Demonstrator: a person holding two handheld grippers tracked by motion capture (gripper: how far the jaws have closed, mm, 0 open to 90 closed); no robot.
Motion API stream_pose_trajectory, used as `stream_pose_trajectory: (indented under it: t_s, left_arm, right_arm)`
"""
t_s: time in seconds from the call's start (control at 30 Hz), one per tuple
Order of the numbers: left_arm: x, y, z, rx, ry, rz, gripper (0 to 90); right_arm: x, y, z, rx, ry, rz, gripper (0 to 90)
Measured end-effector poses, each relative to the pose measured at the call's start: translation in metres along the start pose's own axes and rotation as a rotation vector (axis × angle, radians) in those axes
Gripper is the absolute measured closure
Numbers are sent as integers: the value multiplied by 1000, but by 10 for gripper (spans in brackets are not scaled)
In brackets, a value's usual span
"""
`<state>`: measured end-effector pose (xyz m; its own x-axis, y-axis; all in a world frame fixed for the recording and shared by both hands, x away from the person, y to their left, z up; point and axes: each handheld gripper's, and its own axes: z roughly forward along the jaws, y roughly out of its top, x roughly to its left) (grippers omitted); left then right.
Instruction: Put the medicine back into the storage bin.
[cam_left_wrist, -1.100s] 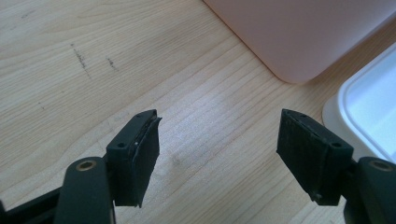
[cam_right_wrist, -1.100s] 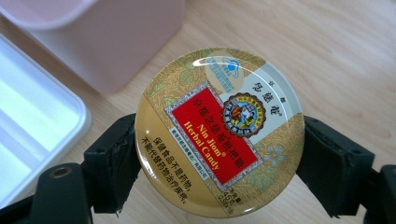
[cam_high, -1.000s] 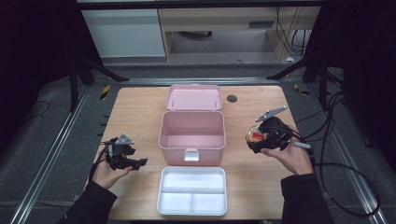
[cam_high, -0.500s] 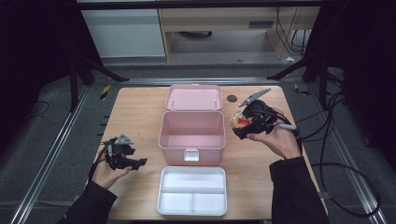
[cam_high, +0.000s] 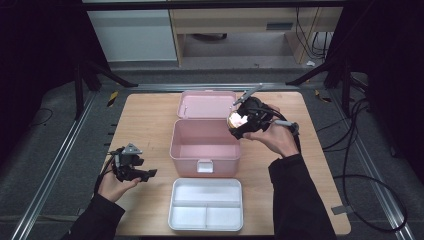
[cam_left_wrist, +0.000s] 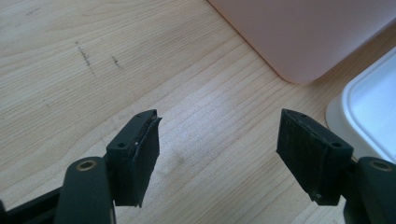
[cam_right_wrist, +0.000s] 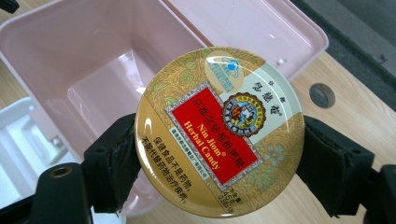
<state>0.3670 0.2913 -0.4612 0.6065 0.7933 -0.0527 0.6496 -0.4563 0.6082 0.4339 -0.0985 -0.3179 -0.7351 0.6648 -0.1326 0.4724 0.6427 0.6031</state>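
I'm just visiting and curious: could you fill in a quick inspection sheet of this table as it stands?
Surface: wooden table, a few faint scuffs.
Job's things: round candy tin held over the open pink box; its lid lies behind.
Clutter: white divided tray; small dark disc.
Grippers: right gripper shut on the tin; left gripper open, empty.
Cables: black leads on the right-hand floor.
Surroundings: dark frame, cabinets behind.

Gold candy tin (cam_right_wrist: 219, 133) with red label, pink box (cam_high: 205, 140), white tray (cam_high: 207, 204)
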Motion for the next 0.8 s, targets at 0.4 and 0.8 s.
stream_pose_trajectory:
  t_s: [0.4, 0.8]
  left_arm:
    - [2, 0, -2, -8, 0, -6, 295]
    - [1, 0, -3, -6, 2, 2, 300]
  right_arm:
    - [15, 34, 32, -8, 61, -24, 206]
    - [26, 49, 69, 7, 106, -37, 206]
